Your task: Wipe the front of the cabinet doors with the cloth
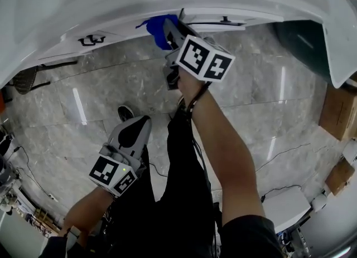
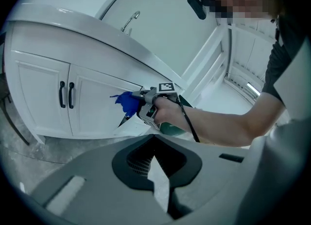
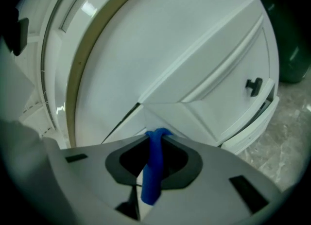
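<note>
A bright blue cloth (image 3: 154,170), bunched into a narrow fold, is gripped in the right tongs (image 3: 154,144) and held against a white panelled cabinet door (image 3: 194,73), near a dark seam. The left tongs (image 1: 136,127) are clenched on nothing, low over the grey marbled floor (image 1: 72,101), well apart from the cabinet. Black handles (image 2: 65,94) are seen on the neighbouring doors.

We see a glossy grey marble floor (image 1: 83,134) streaked with lamp reflections. Near the dark green bin (image 1: 301,39) sit cardboard boxes (image 1: 337,112); a thin black cable (image 1: 279,154) trails farther from the bin.
</note>
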`<action>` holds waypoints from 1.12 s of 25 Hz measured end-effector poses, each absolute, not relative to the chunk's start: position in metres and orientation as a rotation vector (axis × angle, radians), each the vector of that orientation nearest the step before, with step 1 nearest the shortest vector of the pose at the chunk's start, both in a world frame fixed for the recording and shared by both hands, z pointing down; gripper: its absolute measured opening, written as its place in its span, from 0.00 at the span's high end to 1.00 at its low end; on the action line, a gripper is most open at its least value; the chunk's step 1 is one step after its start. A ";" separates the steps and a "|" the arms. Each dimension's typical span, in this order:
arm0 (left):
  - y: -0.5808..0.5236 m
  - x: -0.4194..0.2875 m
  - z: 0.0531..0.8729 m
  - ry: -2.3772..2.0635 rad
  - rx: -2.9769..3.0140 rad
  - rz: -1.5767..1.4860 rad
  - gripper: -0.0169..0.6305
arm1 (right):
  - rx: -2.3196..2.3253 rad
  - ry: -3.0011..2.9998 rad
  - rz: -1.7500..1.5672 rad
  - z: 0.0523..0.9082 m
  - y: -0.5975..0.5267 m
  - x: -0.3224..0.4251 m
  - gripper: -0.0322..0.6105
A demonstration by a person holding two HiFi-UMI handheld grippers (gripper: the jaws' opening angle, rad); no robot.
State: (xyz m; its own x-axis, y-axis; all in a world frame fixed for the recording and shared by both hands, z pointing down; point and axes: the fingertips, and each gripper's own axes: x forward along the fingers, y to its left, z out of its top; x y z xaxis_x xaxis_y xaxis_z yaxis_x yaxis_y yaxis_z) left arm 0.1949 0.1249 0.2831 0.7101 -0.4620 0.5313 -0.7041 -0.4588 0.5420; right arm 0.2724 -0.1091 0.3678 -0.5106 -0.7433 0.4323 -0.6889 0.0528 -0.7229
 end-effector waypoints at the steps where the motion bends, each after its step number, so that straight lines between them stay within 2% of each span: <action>1: 0.124 0.193 0.285 -0.893 2.128 0.397 0.98 | -1.573 2.219 -1.466 0.372 -0.106 0.281 0.86; 4: 0.116 0.176 0.293 -0.939 2.097 0.394 0.98 | -1.706 2.134 -1.450 0.388 -0.094 0.299 0.86; 7: 0.109 0.151 0.297 -0.968 2.084 0.398 0.98 | -1.717 2.085 -1.481 0.398 -0.085 0.284 0.86; 16: 0.098 0.053 0.296 -1.073 2.043 0.380 0.98 | -1.468 2.177 -1.568 0.398 -0.082 0.125 0.86; 21: 0.099 0.009 0.298 -1.125 2.009 0.377 0.98 | -1.424 2.183 -1.609 0.403 -0.090 0.074 0.86; 24: 0.101 -0.001 0.303 -1.149 1.985 0.377 0.98 | -1.396 2.196 -1.639 0.408 -0.105 0.062 0.86; 28: 0.104 0.012 0.305 -1.139 1.984 0.369 0.98 | -1.390 2.222 -1.655 0.411 -0.111 0.080 0.86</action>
